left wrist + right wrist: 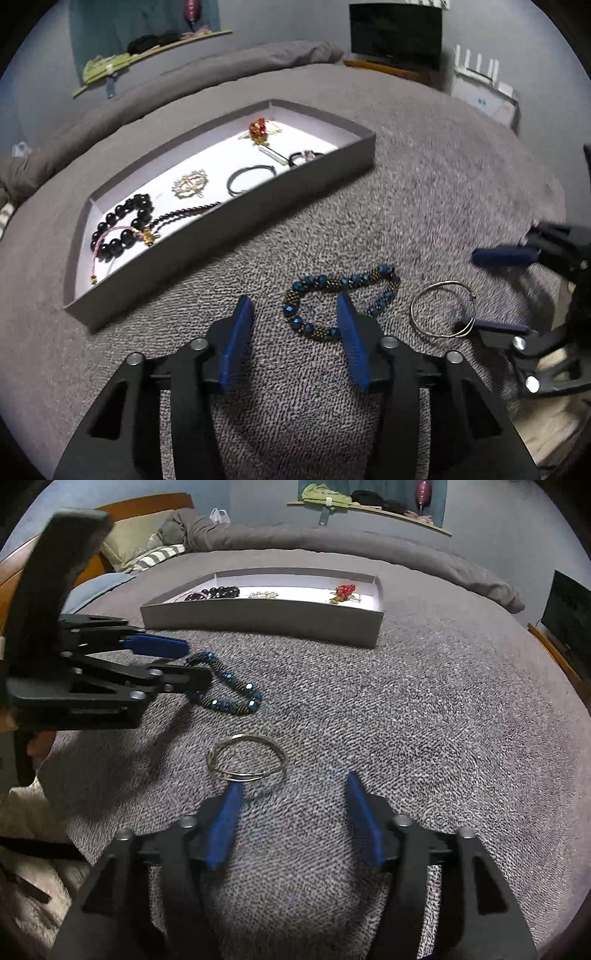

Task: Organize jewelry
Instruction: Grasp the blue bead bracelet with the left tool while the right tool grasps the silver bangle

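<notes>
A blue beaded bracelet (pixel 341 301) lies on the grey bed cover just ahead of my open left gripper (pixel 295 306); its right finger overlaps the loop. The bracelet also shows in the right wrist view (pixel 225 686). A silver wire bangle (pixel 441 310) lies to its right, right in front of my open right gripper (pixel 291 782), whose left fingertip touches its near edge (pixel 247 758). A grey tray (pixel 207 236) behind holds black beads (pixel 123 225), a gold brooch (pixel 190 183), a dark bangle (pixel 251 179) and a red ornament (pixel 258 129).
The tray (pixel 266 622) sits mid-bed. A rolled duvet (pixel 207 77) lies along the far side, pillows (pixel 147 550) at the head. A TV (pixel 395 35) and white router (pixel 480 85) stand beyond the bed.
</notes>
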Tool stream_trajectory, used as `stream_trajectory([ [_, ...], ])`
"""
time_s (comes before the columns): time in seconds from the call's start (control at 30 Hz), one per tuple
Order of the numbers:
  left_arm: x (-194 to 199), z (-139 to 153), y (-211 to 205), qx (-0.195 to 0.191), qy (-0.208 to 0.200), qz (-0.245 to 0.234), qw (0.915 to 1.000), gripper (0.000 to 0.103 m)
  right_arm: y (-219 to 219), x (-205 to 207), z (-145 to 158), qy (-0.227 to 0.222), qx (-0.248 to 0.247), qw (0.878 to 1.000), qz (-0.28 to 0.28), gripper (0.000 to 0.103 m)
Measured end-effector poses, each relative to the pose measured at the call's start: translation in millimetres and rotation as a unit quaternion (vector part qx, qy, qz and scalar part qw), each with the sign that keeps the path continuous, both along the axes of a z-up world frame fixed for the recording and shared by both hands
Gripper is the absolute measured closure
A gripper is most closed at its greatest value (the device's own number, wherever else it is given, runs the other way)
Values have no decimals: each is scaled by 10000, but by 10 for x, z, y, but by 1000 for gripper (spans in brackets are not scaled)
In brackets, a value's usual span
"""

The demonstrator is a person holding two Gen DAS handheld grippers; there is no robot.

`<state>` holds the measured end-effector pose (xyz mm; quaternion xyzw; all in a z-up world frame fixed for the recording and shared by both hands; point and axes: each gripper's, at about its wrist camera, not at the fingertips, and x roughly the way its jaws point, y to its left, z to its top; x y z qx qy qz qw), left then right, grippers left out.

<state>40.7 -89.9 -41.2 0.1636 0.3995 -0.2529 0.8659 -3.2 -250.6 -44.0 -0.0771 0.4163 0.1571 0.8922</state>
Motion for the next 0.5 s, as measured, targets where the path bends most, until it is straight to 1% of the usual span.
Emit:
stream_trajectory([
  [0.1, -4, -38, 15, 67, -4, -47, 10000, 71, 22, -37, 4, 54, 110, 9998, 154, 34],
  [0.13, -2, -35, 43, 32, 15, -54, 10000, 74, 10, -64, 1, 68, 162, 9997, 169, 34],
  [0.23, -1, -16, 124, -58, 71, -53, 9999, 89, 82, -39, 6, 71, 222, 9995, 231, 34],
  [0.3, -12, 6, 172, -137, 119, -28, 9998, 95, 149, -7, 3, 64, 196, 9993, 297, 34],
  [0.43, -59, 46, 321, -293, 210, 72, 9993, 96, 244, 57, -38, 119, 169, 9991, 368, 34],
  [0.5, -85, 58, 383, -339, 237, 110, 9991, 96, 275, 79, -52, 125, 158, 9991, 370, 36],
])
